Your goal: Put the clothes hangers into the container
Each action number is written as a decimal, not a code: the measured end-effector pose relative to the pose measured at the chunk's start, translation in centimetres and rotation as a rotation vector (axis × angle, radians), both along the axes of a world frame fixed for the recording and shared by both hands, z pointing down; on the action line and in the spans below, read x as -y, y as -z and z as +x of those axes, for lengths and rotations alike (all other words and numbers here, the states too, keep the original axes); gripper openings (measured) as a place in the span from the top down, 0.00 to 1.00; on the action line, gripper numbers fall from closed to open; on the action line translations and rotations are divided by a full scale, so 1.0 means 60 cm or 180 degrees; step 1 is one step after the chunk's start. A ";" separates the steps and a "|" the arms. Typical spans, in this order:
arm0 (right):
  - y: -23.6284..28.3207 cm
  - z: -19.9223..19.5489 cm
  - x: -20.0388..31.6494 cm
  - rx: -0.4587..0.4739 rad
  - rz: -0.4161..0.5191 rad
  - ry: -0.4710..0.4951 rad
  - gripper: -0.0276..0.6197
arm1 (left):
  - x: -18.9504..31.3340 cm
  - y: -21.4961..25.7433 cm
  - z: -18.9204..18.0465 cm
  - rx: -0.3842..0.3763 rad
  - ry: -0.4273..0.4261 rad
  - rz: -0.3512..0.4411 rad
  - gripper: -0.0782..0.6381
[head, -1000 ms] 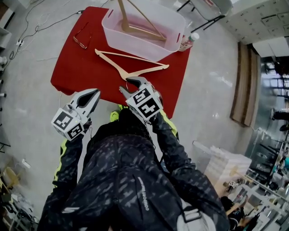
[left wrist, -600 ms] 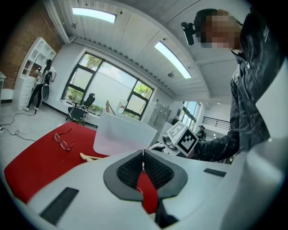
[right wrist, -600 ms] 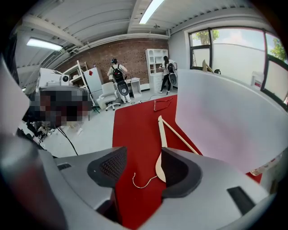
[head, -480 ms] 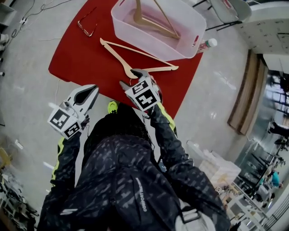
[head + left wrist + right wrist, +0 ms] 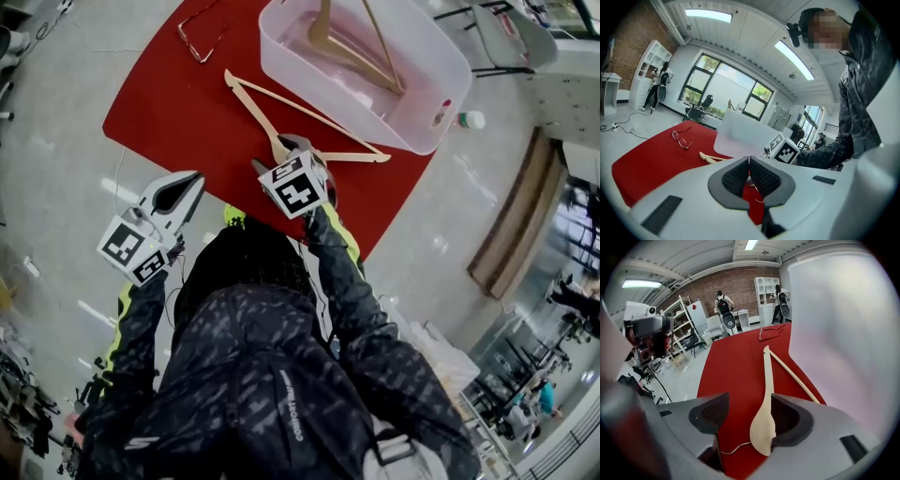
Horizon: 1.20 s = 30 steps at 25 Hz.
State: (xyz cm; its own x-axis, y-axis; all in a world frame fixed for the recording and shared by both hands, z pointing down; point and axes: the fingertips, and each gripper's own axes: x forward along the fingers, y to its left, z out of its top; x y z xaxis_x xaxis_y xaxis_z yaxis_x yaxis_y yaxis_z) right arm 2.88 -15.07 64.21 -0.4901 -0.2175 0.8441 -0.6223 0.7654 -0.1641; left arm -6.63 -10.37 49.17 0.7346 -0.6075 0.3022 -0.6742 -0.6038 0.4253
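Head view: a person stands at the 6 o'clock edge of a red counter [image 5: 159,103]. On it a clear container [image 5: 356,98] sits toward 1 o'clock with one wooden hanger [image 5: 352,56] already inside, and a pair of glasses [image 5: 202,28] lies at 11 o'clock. A second hanger [image 5: 255,108] lies flat on the counter just at 7 o'clock of the container. The right gripper [image 5: 277,155] is over this hanger's neck. In the right gripper view its fingers [image 5: 710,411] are spread and have just been opening; the hanger's neck [image 5: 765,413] lies between them, close against the 3 o'clock finger and apart from the other. The left gripper [image 5: 194,178] hangs at 8 o'clock of the right one, off the counter's edge. Its fingers [image 5: 736,176] are pressed together with nothing between them.
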 end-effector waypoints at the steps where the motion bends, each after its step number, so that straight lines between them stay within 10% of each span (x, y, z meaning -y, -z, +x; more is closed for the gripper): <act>1: -0.004 0.000 0.005 -0.0001 -0.0010 -0.0018 0.55 | 0.003 -0.002 0.000 -0.0005 0.0015 -0.0001 0.87; 30: -0.081 -0.002 0.052 -0.0464 -0.0059 -0.0153 0.56 | 0.003 -0.025 -0.042 -0.0014 0.0302 -0.0110 0.87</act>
State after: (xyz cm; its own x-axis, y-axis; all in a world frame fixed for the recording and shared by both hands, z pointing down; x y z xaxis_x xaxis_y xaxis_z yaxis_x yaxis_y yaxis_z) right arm 2.74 -18.20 69.08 -0.3516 -0.2214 0.9096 -0.6763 0.7319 -0.0833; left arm -9.17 -10.57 50.70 0.6756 -0.6638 0.3209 -0.7258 -0.5222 0.4479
